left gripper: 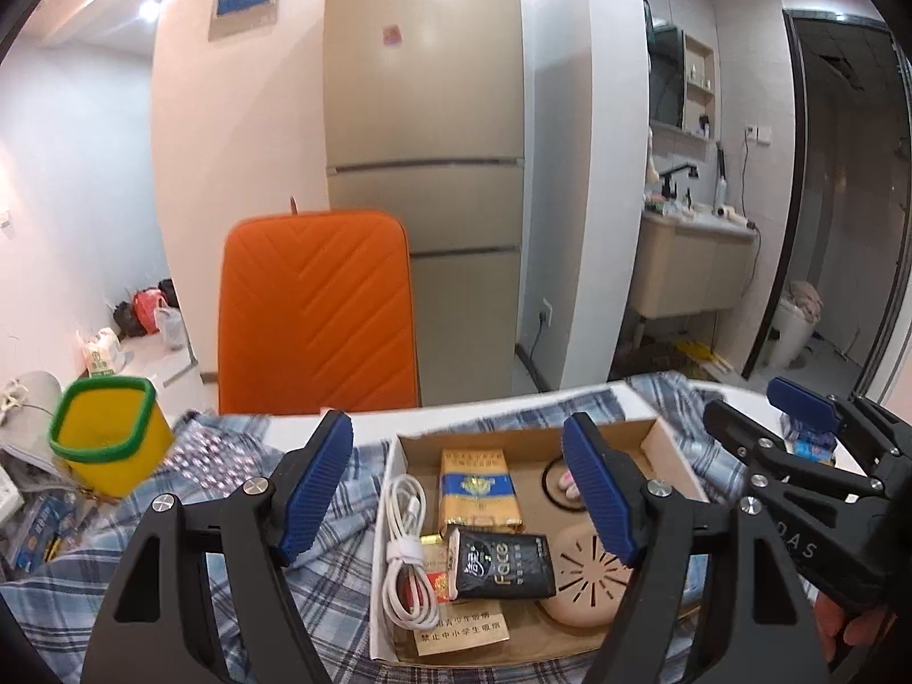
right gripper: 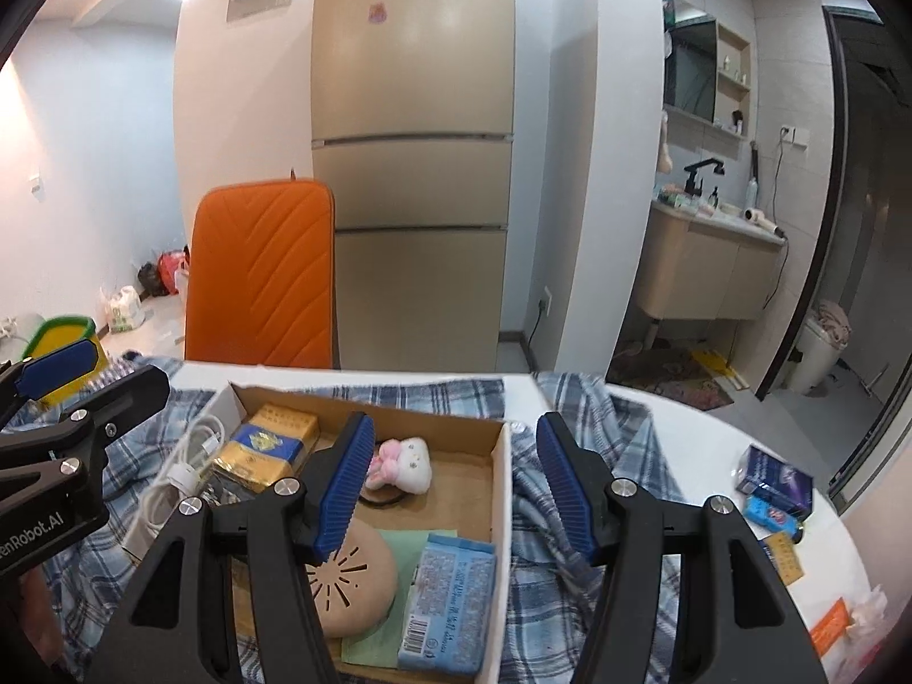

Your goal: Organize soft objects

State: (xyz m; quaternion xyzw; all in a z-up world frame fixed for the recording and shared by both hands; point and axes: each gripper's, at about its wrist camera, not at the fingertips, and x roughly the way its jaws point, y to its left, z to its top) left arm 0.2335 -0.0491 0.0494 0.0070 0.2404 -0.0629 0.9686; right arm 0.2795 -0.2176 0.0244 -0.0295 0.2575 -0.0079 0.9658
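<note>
A blue plaid cloth (left gripper: 336,518) is spread over the white table, and an open cardboard box (left gripper: 655,427) sits on it. A pink-and-white plush toy (right gripper: 399,456) lies in the box, beside a blue tissue pack (right gripper: 450,604), a black tissue pack (left gripper: 504,564), a gold packet (left gripper: 479,484), a white cable (left gripper: 404,547) and a round beige disc (right gripper: 353,575). My left gripper (left gripper: 456,422) hovers open above the box's left half with nothing between its pads. Over the box's right wall, my right gripper (right gripper: 456,422) is also open and empty. The plaid cloth (right gripper: 570,490) lies rumpled beside that wall.
A yellow cup with a green rim (left gripper: 105,439) stands at the table's left. An orange chair back (left gripper: 316,308) rises behind the far edge, with a fridge (left gripper: 424,114) beyond it. Small packets (right gripper: 775,484) lie on the table at the right. A hand (left gripper: 843,621) holds the right gripper.
</note>
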